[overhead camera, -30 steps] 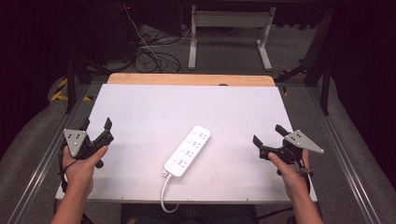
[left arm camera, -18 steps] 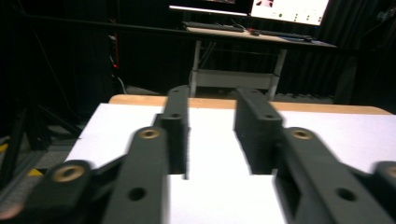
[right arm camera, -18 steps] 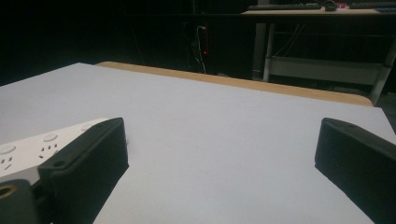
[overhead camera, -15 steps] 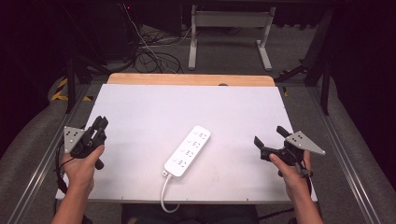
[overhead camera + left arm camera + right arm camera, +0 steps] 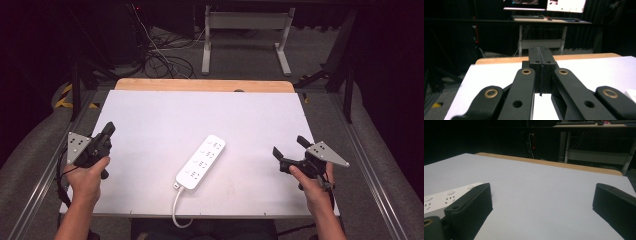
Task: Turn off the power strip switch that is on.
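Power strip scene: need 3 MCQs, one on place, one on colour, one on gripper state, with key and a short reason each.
1. Where does the power strip lie on the table?
A. about midway between the two grippers
B. at the far wooden edge
C. under the left gripper

2. What colour is the power strip?
A. black
B. white
C. orange

3. How do the two grippers stand?
A. both open
B. left open, right shut
C. left shut, right open

Answers:
1 A: the high view shows it lying diagonally near the middle, between the left gripper and the right gripper, touching neither.
2 B: body and cord are white in the high view.
3 C: the left gripper view shows its fingers pressed together on nothing; the right gripper view shows its fingers wide apart.
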{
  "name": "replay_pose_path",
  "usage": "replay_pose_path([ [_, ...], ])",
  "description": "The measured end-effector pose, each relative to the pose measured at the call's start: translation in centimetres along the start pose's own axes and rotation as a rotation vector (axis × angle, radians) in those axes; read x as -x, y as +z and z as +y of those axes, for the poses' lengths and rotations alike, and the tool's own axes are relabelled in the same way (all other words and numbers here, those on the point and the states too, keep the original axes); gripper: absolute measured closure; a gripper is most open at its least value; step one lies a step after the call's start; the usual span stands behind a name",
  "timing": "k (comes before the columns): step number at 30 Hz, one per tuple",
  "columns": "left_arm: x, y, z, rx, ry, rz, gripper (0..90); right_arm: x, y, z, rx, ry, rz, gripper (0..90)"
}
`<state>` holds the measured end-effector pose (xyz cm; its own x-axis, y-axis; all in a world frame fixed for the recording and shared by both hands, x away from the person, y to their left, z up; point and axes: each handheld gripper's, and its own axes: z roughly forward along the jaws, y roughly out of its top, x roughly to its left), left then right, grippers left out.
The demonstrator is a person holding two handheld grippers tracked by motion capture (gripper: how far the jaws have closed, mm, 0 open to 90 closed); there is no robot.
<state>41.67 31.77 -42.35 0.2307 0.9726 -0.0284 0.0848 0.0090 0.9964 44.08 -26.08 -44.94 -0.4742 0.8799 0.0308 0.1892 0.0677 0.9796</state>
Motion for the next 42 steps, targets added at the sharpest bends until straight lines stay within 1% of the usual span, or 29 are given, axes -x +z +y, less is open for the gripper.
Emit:
replay_pose_path([
  [1,0.1,0.0,0.2,0.004,0.013,-0.011,90.0,0.0,0.0,0.0,0.000,0.000,0.000,2.9],
  [3,0.2,0.0,0.4,0.010,0.016,-0.035,90.0,0.0,-0.1,0.0,0.000,0.003,-0.001,2.9],
  [8,0.1,0.0,1.0,0.005,0.029,-0.083,90.0,0.0,-0.1,0.0,-0.002,0.002,-0.003,2.9],
  [9,0.2,0.1,1.2,0.004,0.029,-0.099,90.0,0.0,-0.1,0.0,-0.002,0.002,-0.004,2.9],
  [12,0.8,0.3,1.7,0.001,0.036,-0.142,90.0,0.1,-0.2,0.0,-0.003,-0.004,-0.008,2.9],
  [15,1.6,0.6,2.4,-0.012,0.063,-0.191,90.0,0.1,-0.3,0.0,0.002,0.005,-0.008,2.9],
  [16,2.3,0.9,2.7,-0.024,0.075,-0.225,90.0,0.2,-0.3,0.0,0.000,0.003,-0.008,2.9],
  [17,2.3,0.9,2.7,-0.024,0.075,-0.225,90.0,0.2,-0.3,0.0,0.000,0.003,-0.008,2.9],
  [20,3.2,1.4,3.2,-0.058,0.117,-0.273,90.0,0.2,-0.2,0.0,0.000,0.005,-0.006,2.9],
  [21,3.6,1.5,3.3,-0.068,0.130,-0.282,90.0,0.2,-0.2,0.0,0.000,0.002,-0.007,2.9],
  [22,4.2,1.6,3.4,-0.085,0.150,-0.310,90.0,0.2,-0.2,0.0,0.001,0.003,-0.007,2.9],
  [23,4.2,1.6,3.4,-0.085,0.150,-0.310,90.0,0.2,-0.2,0.0,0.001,0.003,-0.006,2.9],
  [28,5.5,1.9,3.5,-0.129,0.174,-0.372,90.0,0.2,-0.1,0.0,-0.002,0.003,-0.005,2.9],
  [30,6.0,2.2,3.4,-0.154,0.182,-0.394,90.0,0.2,-0.1,0.0,-0.001,0.004,-0.005,2.9],
  [31,6.6,2.4,3.4,-0.181,0.192,-0.420,90.0,0.1,-0.1,0.0,0.000,0.004,-0.005,2.9],
  [32,6.6,2.4,3.4,-0.181,0.192,-0.420,90.0,0.1,-0.1,0.0,0.000,0.003,-0.004,2.9],
  [34,7.2,2.7,3.3,-0.201,0.204,-0.441,90.0,0.2,-0.1,0.0,0.000,0.003,-0.005,2.9],
  [35,7.4,2.8,3.3,-0.214,0.213,-0.452,90.0,0.2,-0.1,0.0,-0.002,0.003,-0.005,2.9],
  [36,7.9,3.0,3.2,-0.230,0.234,-0.472,90.0,0.2,-0.1,0.0,-0.002,0.004,-0.005,2.9],
  [37,7.9,3.0,3.2,-0.230,0.234,-0.472,90.0,0.2,-0.1,0.0,-0.002,0.003,-0.005,2.9],
  [38,8.3,3.2,3.1,-0.249,0.246,-0.493,90.0,0.2,-0.1,0.0,-0.002,0.004,-0.006,2.9],
  [39,8.3,3.2,3.1,-0.249,0.246,-0.493,90.0,0.3,-0.1,0.0,0.000,0.006,-0.007,2.9],
  [42,8.8,3.6,2.9,-0.271,0.258,-0.517,90.0,0.3,-0.2,0.0,0.004,0.005,-0.009,2.9],
])
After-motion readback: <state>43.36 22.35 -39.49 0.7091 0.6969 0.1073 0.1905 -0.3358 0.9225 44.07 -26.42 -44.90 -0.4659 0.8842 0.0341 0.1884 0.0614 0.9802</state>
